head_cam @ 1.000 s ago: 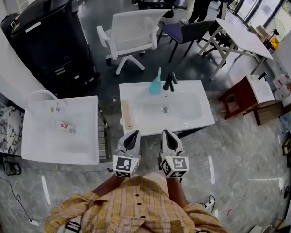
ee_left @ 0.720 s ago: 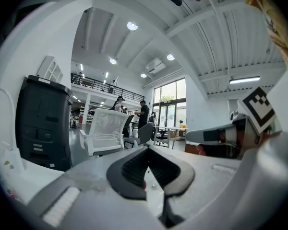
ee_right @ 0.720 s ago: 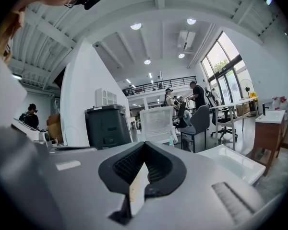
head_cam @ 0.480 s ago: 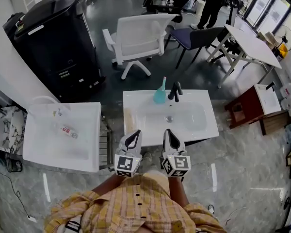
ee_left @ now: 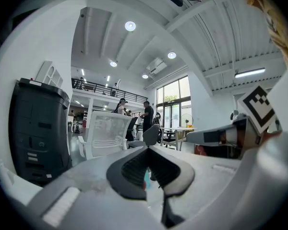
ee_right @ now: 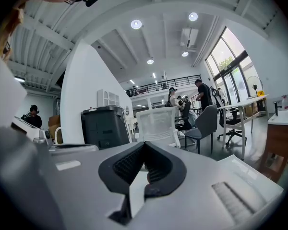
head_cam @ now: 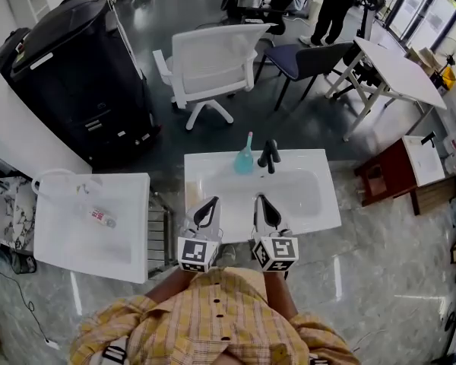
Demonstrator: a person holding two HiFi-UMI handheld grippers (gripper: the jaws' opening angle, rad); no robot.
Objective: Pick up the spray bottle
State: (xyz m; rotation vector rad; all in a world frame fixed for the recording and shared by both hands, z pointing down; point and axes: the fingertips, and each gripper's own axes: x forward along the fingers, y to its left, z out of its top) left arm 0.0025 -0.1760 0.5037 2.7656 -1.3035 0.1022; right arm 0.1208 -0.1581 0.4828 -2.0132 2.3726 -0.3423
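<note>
- Now the left claw (head_cam: 207, 207) and right claw (head_cam: 264, 204) are both closed tight and empty, tips over the front rim of the sink (head_cam: 197, 175); a second ago they stood short of it.
- Teal spray bottle (head_cam: 245, 159) stands on the sink's back rim, just left of the black tap (head_cam: 268, 155); its print is too small to read.

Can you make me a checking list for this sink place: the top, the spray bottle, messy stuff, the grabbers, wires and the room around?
Surface: white rectangular washbasin, bowl bare.
Job's things: teal plastic spray bottle standing on the back rim beside the black tap, untouched.
Clutter: small clear bottle lying in a second white basin at the left.
Grippers: left gripper and right gripper both shut, empty, short of the spray bottle.
Cables: thin black cable on the floor, far left.
Surroundings: big black bin, white office chair, people standing beyond.
</note>
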